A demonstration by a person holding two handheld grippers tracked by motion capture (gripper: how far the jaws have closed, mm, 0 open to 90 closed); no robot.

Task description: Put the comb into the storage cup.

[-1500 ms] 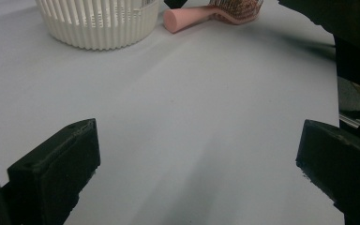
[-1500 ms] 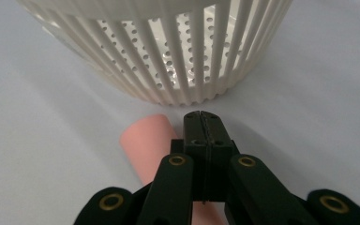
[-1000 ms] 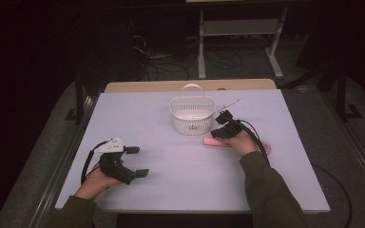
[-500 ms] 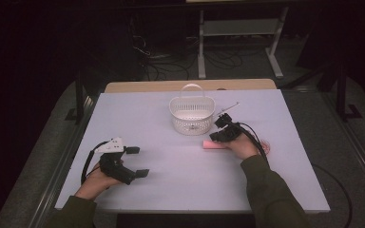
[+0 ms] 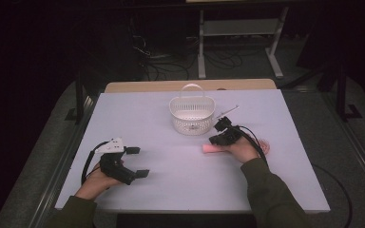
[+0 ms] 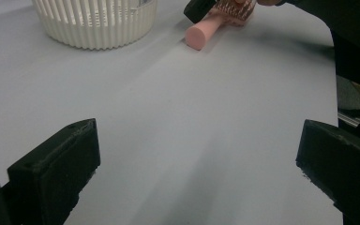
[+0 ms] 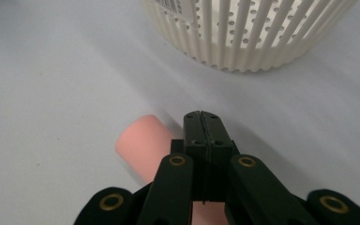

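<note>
Right gripper [image 7: 201,117], jaws closed empty above the pink cylinder [image 7: 143,143] beside the basket [image 5: 192,114]: open before descending squarely; left gripper [image 5: 135,161] idles open.

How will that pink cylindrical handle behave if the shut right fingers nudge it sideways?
The pink cylindrical handle looks round and smooth, and it lies flat on the bare white table, so it will probably roll rather than slide. The bristled head at its far end may check the roll. It looks stiff, likely light.
</note>
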